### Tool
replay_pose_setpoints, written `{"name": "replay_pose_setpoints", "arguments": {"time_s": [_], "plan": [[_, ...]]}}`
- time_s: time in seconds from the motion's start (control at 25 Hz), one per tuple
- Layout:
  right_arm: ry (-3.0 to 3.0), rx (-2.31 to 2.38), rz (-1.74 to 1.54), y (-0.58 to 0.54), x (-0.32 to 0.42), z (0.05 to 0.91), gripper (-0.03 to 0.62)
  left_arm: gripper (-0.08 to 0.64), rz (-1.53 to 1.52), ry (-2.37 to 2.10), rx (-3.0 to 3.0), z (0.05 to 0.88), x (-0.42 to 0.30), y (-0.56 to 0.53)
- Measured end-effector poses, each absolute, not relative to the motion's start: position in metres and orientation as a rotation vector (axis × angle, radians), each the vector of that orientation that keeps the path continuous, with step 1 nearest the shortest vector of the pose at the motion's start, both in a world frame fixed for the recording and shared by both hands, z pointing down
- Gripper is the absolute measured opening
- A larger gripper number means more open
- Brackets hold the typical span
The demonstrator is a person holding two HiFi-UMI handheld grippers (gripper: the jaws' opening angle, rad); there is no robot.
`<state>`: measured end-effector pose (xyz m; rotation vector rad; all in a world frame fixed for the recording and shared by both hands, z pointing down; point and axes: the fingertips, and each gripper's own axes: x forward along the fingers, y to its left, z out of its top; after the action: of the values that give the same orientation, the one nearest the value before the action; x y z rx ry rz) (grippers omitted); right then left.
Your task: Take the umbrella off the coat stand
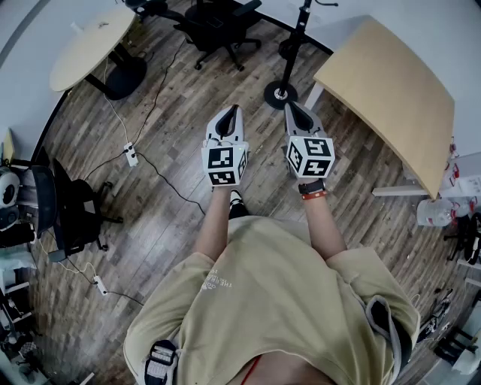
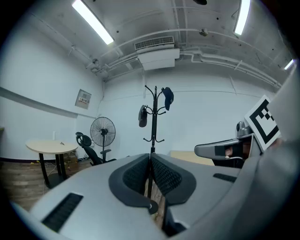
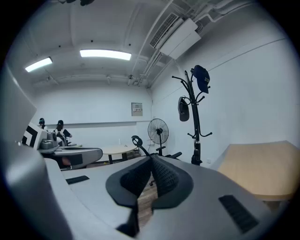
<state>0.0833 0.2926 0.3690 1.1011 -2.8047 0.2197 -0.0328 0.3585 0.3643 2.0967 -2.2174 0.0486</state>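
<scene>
A black coat stand [image 2: 153,123] rises ahead by the white wall; its round base [image 1: 280,94] rests on the wood floor. A short dark folded umbrella [image 2: 142,116] hangs from a left hook, and a dark blue cap [image 2: 168,96] sits on a top hook. From the right gripper view the umbrella [image 3: 183,108] and cap [image 3: 201,78] hang on the stand [image 3: 194,124] to the right. My left gripper [image 1: 229,113] [image 2: 150,159] and right gripper [image 1: 294,107] [image 3: 151,162] are held side by side, level, well short of the stand. Both are shut with nothing between their pads.
A light wooden table [image 1: 391,86] stands right of the stand's base. A round table [image 1: 90,43] and a black office chair [image 1: 218,22] are at the back left, with a floor fan [image 2: 102,129] beyond. Cables and a power strip [image 1: 131,154] lie on the floor at left.
</scene>
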Motion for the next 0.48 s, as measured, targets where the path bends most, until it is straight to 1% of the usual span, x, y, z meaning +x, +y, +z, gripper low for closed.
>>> {"name": "replay_pose_setpoints", "arguments": {"time_s": [0.48], "plan": [[-2.796, 1.118, 0.243, 0.266, 0.016, 0.373, 0.023, 0.025, 0.042, -2.203, 2.116, 0.364, -0.101, 0.33]]}}
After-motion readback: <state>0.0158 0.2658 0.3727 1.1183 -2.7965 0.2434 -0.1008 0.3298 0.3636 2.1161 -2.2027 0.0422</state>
